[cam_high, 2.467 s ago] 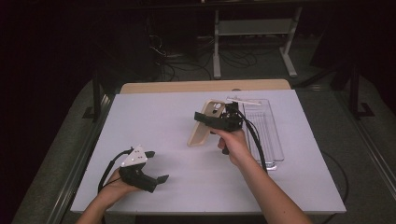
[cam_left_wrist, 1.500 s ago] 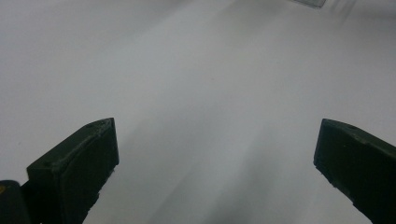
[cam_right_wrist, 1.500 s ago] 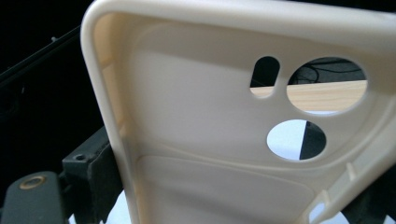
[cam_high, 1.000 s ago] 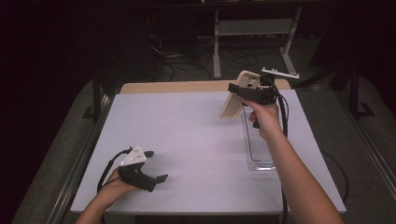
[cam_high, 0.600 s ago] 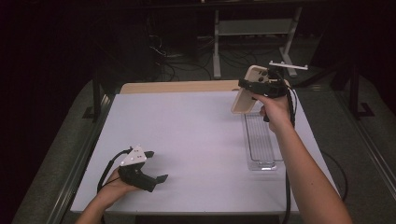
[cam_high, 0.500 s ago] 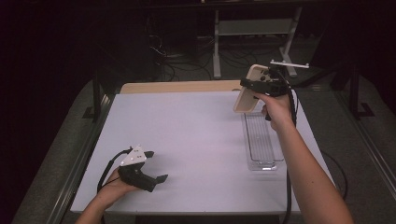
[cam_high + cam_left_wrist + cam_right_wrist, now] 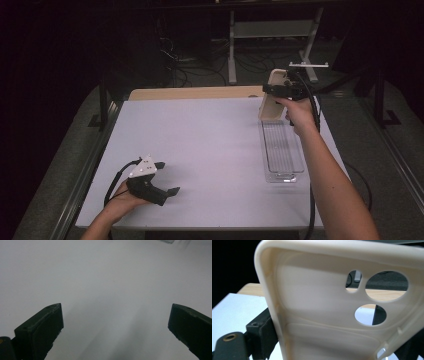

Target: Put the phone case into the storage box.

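Case [image 7: 272,95], cream with 3 camera holes, hangs clamped in the right gripper [image 7: 270,90] above the table's [image 7: 215,145] far right edge, beyond a clear tray [image 7: 282,155]. Left gripper [image 7: 167,177] rests on the table, jaws spread, holding nothing.

The right gripper [image 7: 276,91] has carried the cream phone case [image 7: 271,102] from the middle of the bench [image 7: 210,150] up past the clear tray [image 7: 282,152] to the far right corner. The case now hangs upright in the air above the tray's far end, clamped between the fingers [image 7: 259,332].
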The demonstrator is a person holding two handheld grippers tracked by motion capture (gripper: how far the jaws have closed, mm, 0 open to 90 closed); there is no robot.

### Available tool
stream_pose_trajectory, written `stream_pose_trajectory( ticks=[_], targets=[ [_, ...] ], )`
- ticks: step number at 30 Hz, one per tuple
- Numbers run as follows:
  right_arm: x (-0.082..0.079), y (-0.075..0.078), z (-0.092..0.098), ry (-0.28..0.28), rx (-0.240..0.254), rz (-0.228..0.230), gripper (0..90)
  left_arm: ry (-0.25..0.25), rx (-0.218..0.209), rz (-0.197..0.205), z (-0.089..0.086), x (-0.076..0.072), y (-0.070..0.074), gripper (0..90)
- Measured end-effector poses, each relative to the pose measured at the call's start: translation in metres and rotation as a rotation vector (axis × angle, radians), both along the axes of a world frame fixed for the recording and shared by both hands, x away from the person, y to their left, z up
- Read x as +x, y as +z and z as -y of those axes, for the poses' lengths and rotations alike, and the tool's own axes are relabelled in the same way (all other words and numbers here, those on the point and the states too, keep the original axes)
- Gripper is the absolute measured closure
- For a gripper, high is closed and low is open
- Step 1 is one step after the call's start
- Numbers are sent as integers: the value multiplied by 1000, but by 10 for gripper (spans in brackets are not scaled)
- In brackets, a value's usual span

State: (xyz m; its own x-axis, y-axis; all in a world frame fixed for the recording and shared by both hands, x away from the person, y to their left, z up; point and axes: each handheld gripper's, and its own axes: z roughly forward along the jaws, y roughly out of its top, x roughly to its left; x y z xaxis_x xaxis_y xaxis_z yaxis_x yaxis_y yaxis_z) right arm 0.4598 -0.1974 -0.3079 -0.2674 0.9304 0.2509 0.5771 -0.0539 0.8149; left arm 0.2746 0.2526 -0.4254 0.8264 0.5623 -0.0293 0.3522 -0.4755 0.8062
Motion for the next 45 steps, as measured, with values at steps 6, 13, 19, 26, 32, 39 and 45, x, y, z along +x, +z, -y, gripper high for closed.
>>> stream_pose_trajectory(
  ticks=[6,13,19,26,32,39,45],
  targets=[
    [6,-6,-3,-16,-65,-27,105,0,0,-1,0,0,0,0],
    [17,-19,-6,-46,-121,-78,106,-5,15,2,-1,1,0,0],
    [25,-29,-6,-73,-152,-104,106,-6,9,1,-1,1,0,0],
    [33,-41,-10,-78,-210,-128,106,-5,9,-2,-1,1,-1,0],
    [39,-50,-14,-81,-246,-153,105,-5,5,-5,0,1,-1,0],
    [46,-61,-17,-87,-276,-178,103,-3,-1,-13,0,1,-2,0],
    [51,-67,-16,-100,-275,-186,99,-6,-1,-16,0,1,-2,0]
  ],
)
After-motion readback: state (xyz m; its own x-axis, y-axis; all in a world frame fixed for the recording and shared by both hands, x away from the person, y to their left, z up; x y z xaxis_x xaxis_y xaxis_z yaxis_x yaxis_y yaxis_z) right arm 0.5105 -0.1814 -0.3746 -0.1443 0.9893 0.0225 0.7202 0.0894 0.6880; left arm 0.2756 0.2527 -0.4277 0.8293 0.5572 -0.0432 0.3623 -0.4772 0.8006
